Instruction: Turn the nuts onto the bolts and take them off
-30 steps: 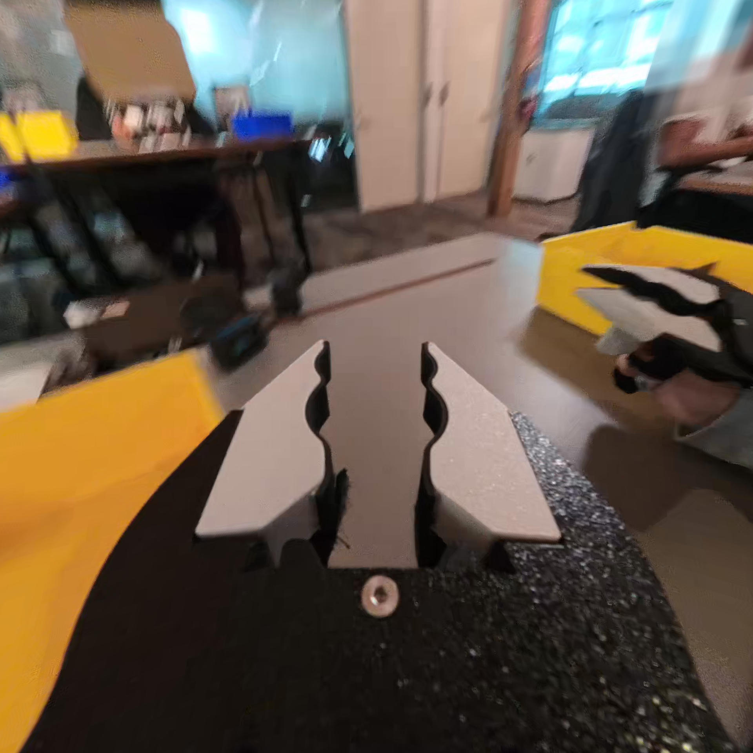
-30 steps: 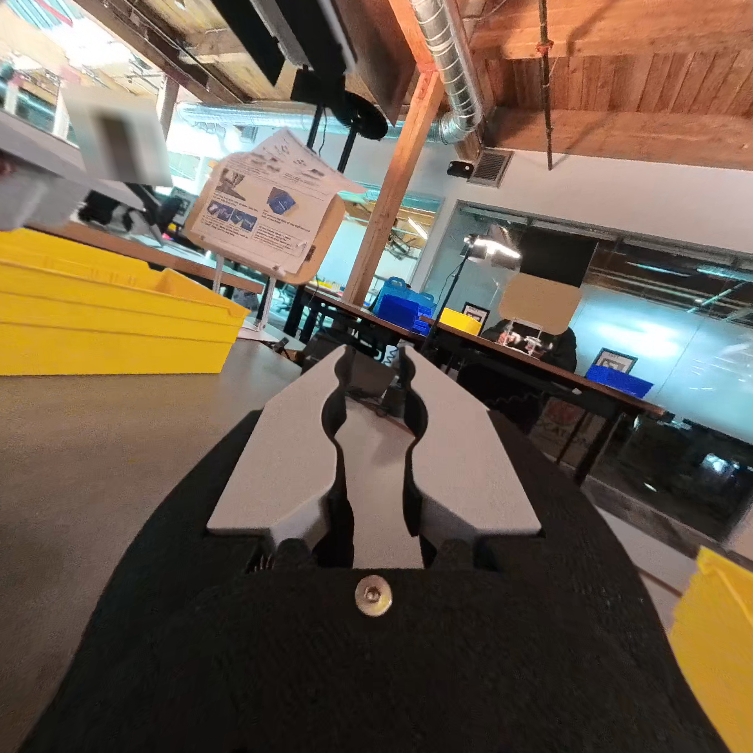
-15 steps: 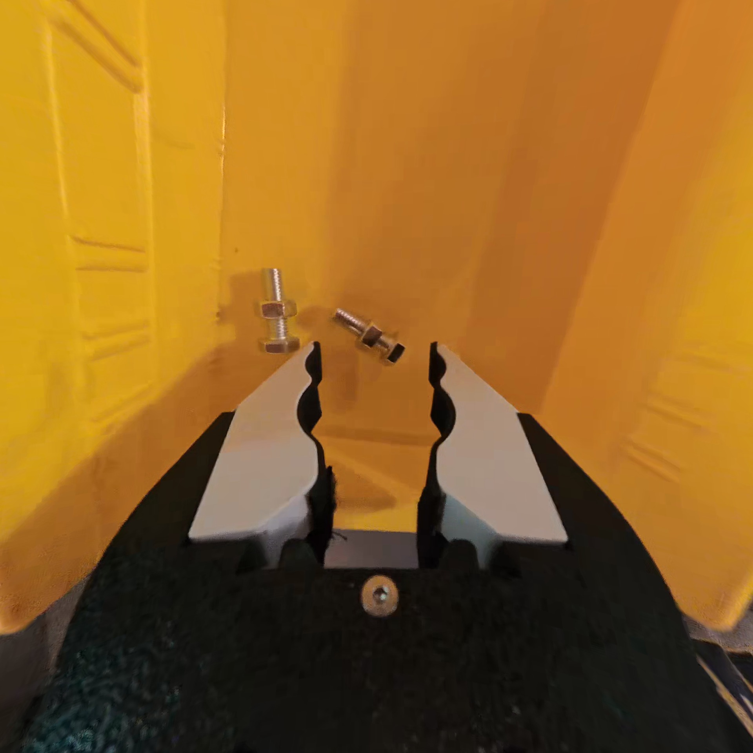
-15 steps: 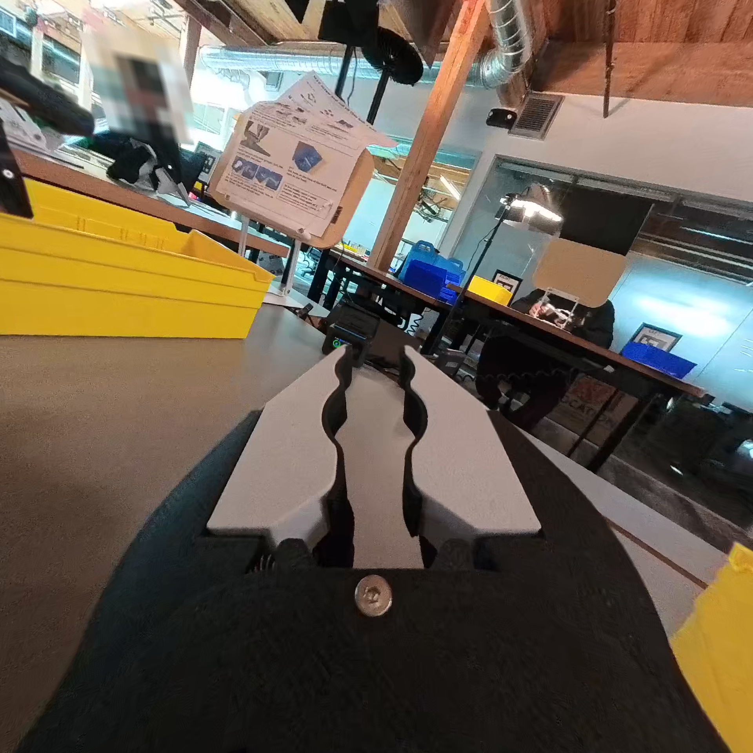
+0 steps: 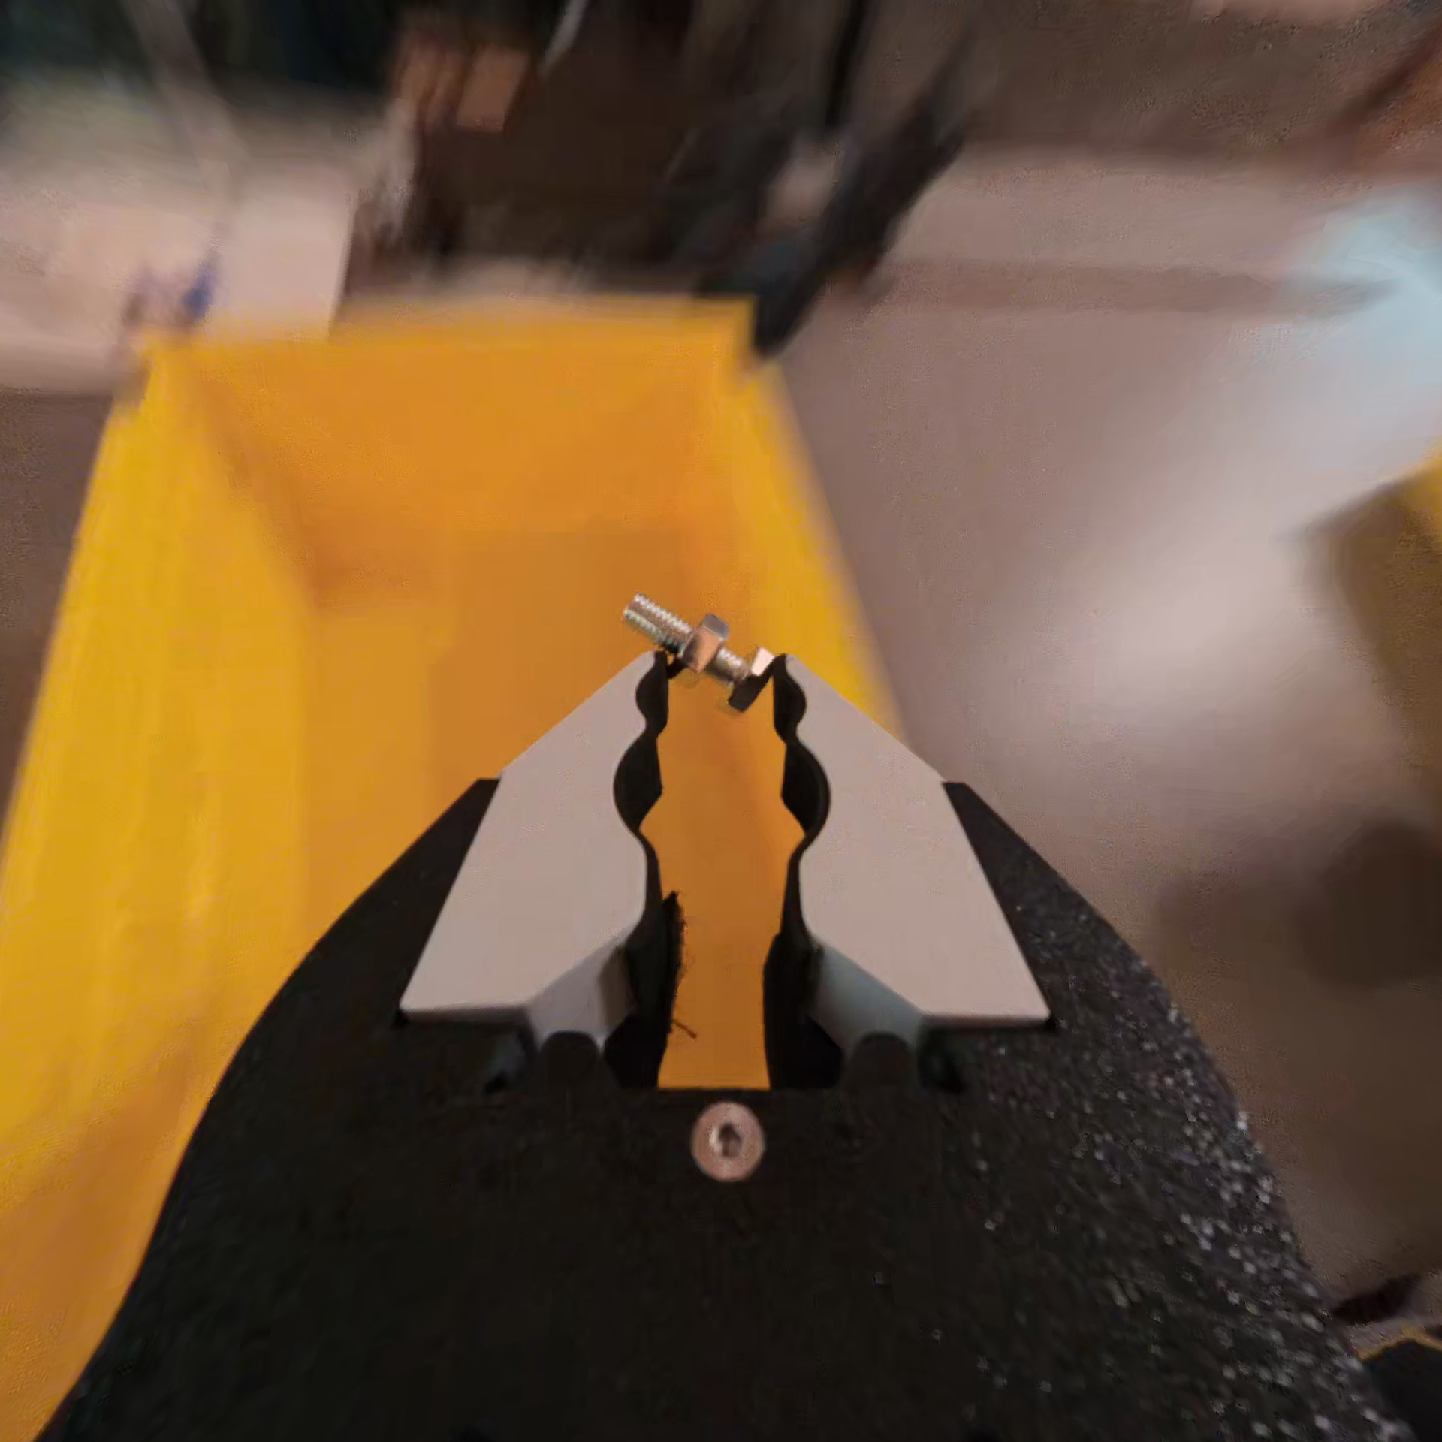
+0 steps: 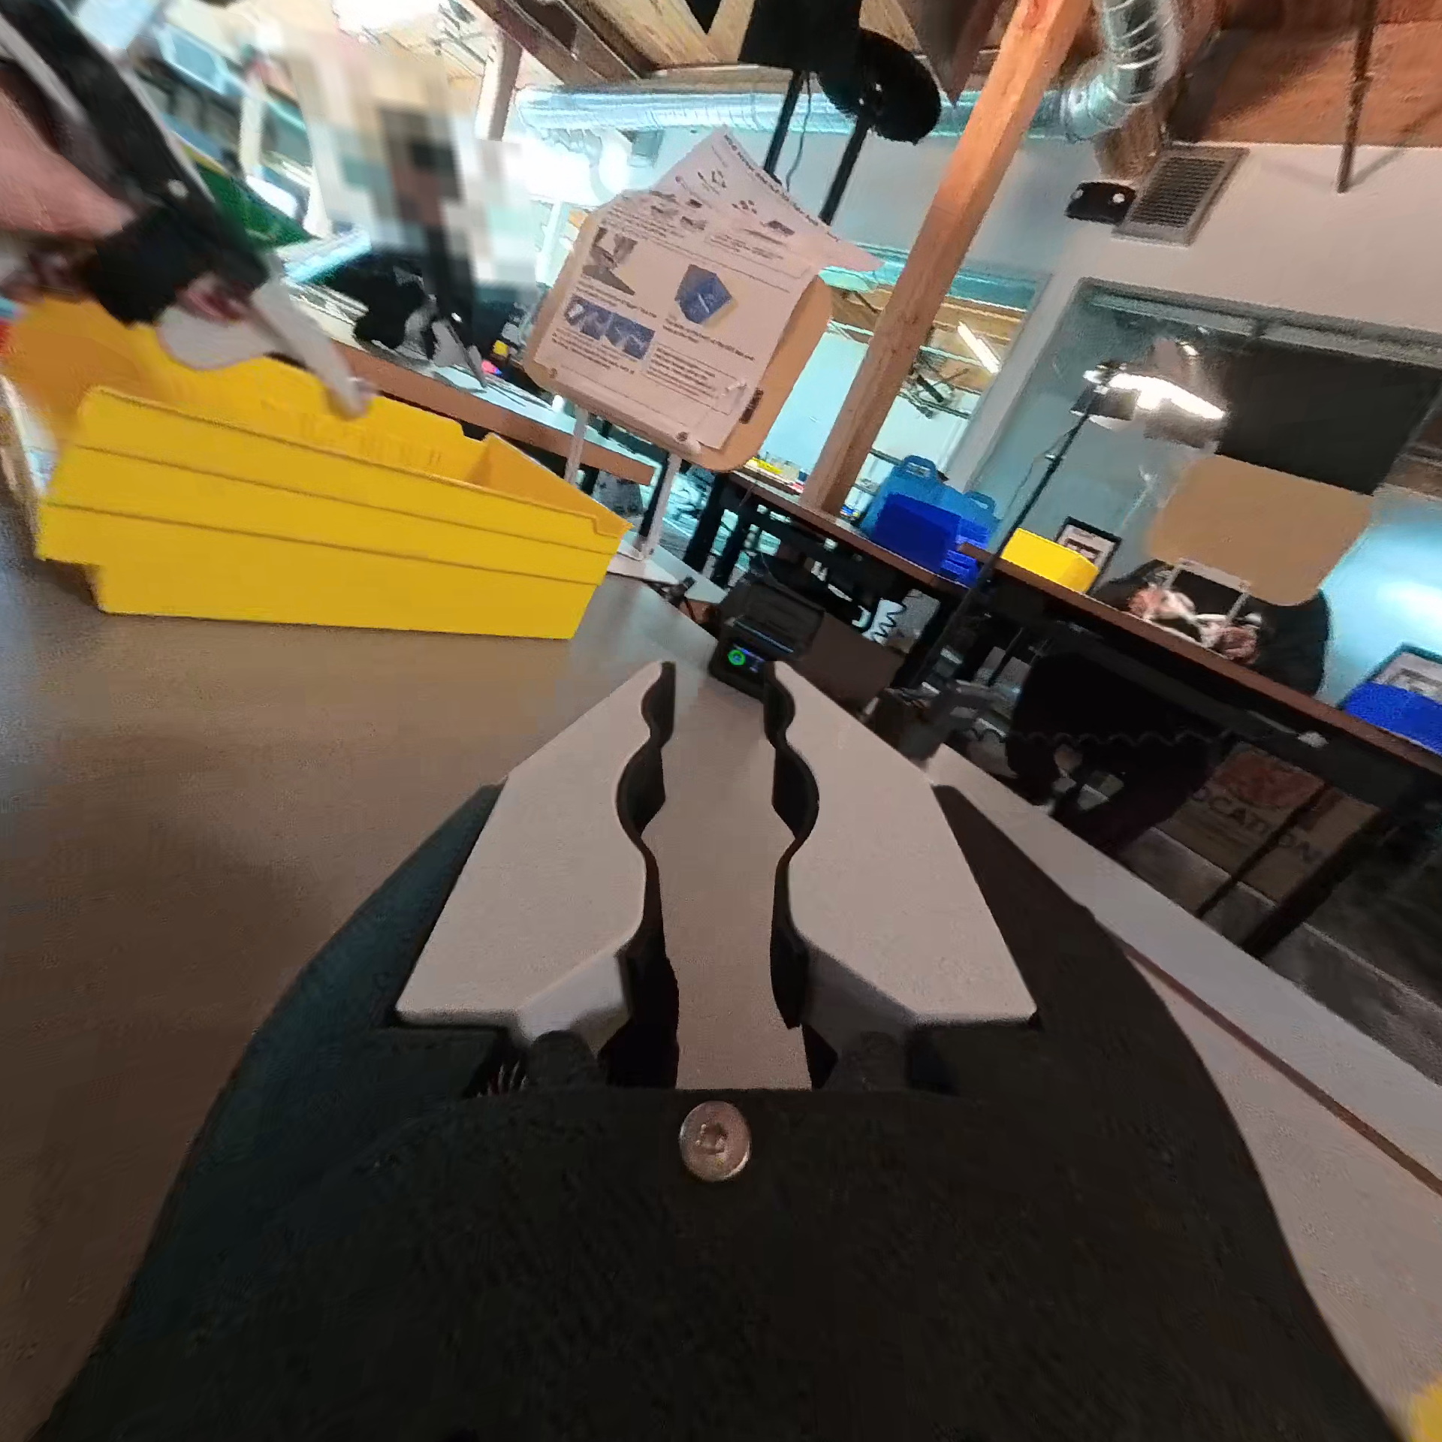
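Observation:
My left gripper (image 5: 718, 667) is shut on a silver bolt (image 5: 663, 626) that lies crosswise between its tips. A nut (image 5: 712, 633) sits on the bolt's thread. The gripper holds them above the yellow bin (image 5: 234, 624), and the background is blurred. My right gripper (image 6: 718, 675) is open and empty, low over the grey table (image 6: 195, 780). The left gripper also shows in the right wrist view (image 6: 312, 359), at the upper left above the yellow bin (image 6: 312, 546).
A stand with paper sheets (image 6: 687, 312) stands behind the bin. A small black device (image 6: 765, 632) sits near the table's far edge. A second yellow bin shows at the right edge (image 5: 1404, 530). A person sits at a far desk (image 6: 1217, 624).
My left gripper was open inside the yellow bin over two bolts. It has since shut on one bolt with its nut and lifted out. The right gripper has barely moved.

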`<state>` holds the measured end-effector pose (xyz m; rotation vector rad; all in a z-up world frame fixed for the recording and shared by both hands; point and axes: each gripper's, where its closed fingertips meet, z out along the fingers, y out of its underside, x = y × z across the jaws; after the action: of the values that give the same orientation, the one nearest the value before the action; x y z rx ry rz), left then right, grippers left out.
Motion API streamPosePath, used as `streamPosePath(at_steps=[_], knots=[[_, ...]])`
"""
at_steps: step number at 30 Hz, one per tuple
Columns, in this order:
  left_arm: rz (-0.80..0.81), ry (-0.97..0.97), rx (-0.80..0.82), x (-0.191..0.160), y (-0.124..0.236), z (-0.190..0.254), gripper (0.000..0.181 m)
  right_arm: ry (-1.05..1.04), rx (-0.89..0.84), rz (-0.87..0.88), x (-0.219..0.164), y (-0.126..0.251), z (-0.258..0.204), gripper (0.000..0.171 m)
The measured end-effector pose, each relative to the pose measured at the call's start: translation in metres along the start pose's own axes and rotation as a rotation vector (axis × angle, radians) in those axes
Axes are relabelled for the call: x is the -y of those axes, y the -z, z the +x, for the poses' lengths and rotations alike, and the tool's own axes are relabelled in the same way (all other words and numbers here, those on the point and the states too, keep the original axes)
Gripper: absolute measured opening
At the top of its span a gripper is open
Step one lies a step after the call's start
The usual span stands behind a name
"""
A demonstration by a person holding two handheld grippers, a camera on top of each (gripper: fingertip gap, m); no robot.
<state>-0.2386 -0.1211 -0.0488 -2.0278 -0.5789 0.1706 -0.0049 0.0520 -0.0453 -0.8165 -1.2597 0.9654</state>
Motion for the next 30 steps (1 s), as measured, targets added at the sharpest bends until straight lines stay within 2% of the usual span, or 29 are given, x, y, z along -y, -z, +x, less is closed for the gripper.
streamPosePath(at_steps=[1,4,5,8,10,14,22,24,28,30], knots=[[0.169,-0.038,-0.128,0.028,0.010,0.034,0.024,-0.046,0.053,0.027,0.006,-0.003,-0.008,0.021],[0.536,-0.061,-0.497,0.076,0.042,0.129,0.024,-0.178,0.158,0.098,0.031,-0.015,-0.027,0.023],[0.616,-0.003,-0.584,0.084,0.048,0.151,0.025,-0.164,0.145,0.124,0.041,-0.018,-0.028,0.026],[0.755,0.264,-0.884,0.093,0.059,0.200,0.024,0.049,0.024,0.219,0.077,-0.023,-0.027,0.030],[0.762,0.446,-1.043,0.091,0.053,0.219,0.024,0.176,-0.061,0.263,0.096,-0.024,-0.025,0.030],[0.687,0.636,-1.143,0.077,0.027,0.241,0.024,0.340,-0.132,0.225,0.104,-0.030,-0.024,0.032],[0.592,0.663,-1.116,0.058,0.001,0.265,0.024,0.520,-0.179,0.077,0.082,-0.036,-0.017,0.025],[0.576,0.673,-1.103,0.055,-0.003,0.266,0.024,0.509,-0.177,0.065,0.078,-0.034,-0.014,0.017],[0.502,0.681,-1.111,0.047,-0.016,0.269,0.025,0.429,-0.121,0.040,0.065,-0.031,-0.010,0.017],[0.480,0.652,-1.149,0.041,-0.016,0.270,0.040,0.294,-0.073,0.047,0.055,-0.026,-0.003,0.017]])
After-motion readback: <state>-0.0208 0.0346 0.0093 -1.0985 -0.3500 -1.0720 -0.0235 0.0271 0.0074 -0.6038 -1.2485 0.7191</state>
